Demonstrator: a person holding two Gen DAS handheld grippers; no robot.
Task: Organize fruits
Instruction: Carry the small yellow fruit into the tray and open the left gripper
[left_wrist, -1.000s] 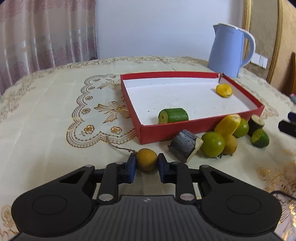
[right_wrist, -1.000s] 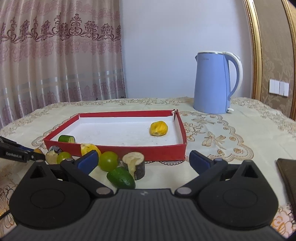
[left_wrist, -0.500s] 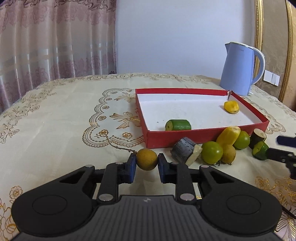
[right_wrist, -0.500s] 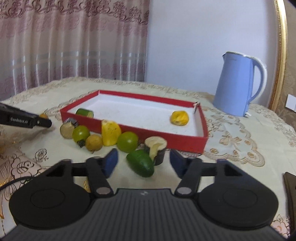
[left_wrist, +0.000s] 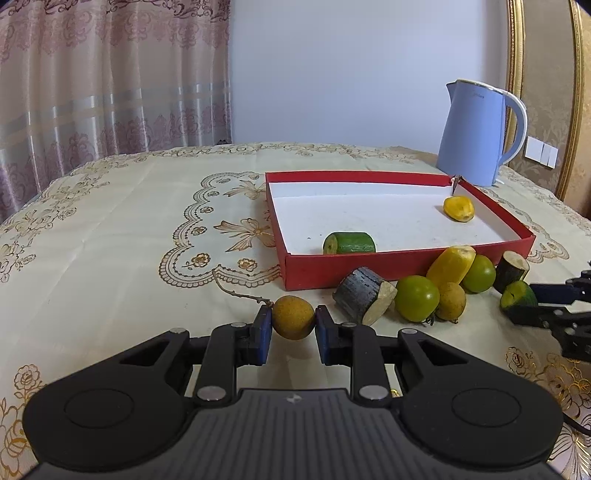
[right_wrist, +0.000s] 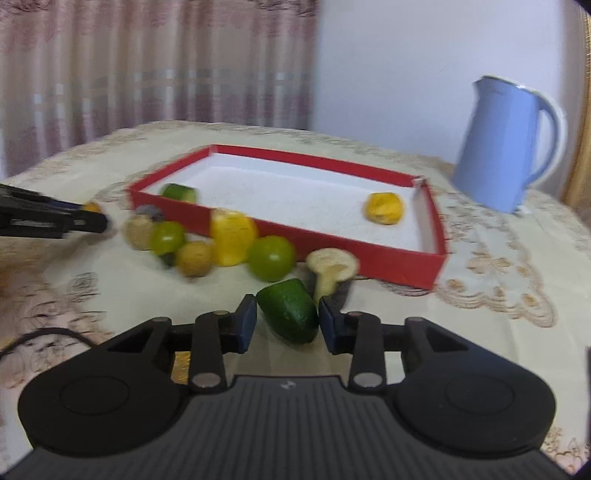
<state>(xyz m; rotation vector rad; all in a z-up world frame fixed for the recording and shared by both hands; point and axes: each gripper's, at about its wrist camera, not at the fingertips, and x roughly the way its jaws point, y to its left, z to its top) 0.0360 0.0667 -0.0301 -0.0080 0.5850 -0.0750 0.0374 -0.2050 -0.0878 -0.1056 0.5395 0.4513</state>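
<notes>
- Left wrist view: the left gripper (left_wrist: 293, 325) is clenched on a small round brown-yellow fruit (left_wrist: 293, 316), probably a longan, with its thin stem (left_wrist: 236, 291) trailing to the left. The fruit sits between the two blue pads, in front of the near left corner of the red tray (left_wrist: 406, 264).
- Right wrist view: the right gripper (right_wrist: 287, 321) is closing around a dark green fruit piece (right_wrist: 290, 314) that lies on the tablecloth (right_wrist: 480, 317), just in front of the tray's near wall. The right pad seems to touch it, while a gap shows at the left pad; the picture is blurred, so the contact is not sure.
- To do this step well, the right hand should wait until both pads press the green piece, because it is wedge-shaped and may slip or turn.
- A pale-cut dark-skinned piece (right_wrist: 332, 269) stands touching or just behind the green piece; the lift should go straight up, so this neighbour is not pushed.
- The tray already holds a green cucumber-like piece (left_wrist: 349, 242) and a yellow piece (left_wrist: 459, 208); both fruits in hand must clear the near wall before release.
- The left hand should keep its fruit apart from the pile of green and yellow fruits (left_wrist: 439, 291).
</notes>
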